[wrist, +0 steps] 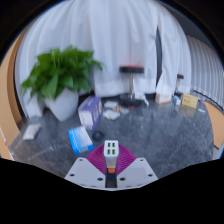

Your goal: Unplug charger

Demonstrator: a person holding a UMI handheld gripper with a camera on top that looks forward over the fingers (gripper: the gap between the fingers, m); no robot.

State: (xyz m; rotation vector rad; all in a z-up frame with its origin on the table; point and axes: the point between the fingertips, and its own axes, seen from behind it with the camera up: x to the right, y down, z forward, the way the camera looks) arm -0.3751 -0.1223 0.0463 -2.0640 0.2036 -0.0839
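**A:** Where is the charger?

**B:** The charger [111, 150] sits between the fingers of the gripper [111, 158]. It is a small white block with dark marks on its top face, which may be prongs or slots; I cannot tell which.

**A:** Is the gripper holding it?

**B:** The jaws are narrow. The magenta pads [97, 158] lie close on both sides of it and seem to press it, so it looks clamped.

**A:** How is the gripper posed?

**B:** It is low over the table [150, 135], a dark marbled top, pointing forward and level.

**A:** Anything hidden?

**B:** The charger's lower part is hidden by the fingers. No socket or cable shows.

**A:** And beyond?

**B:** A blue box [80, 139] is just ahead to the left, a potted plant [62, 75] behind it, small unclear things farther back, and a white curtain [110, 40].
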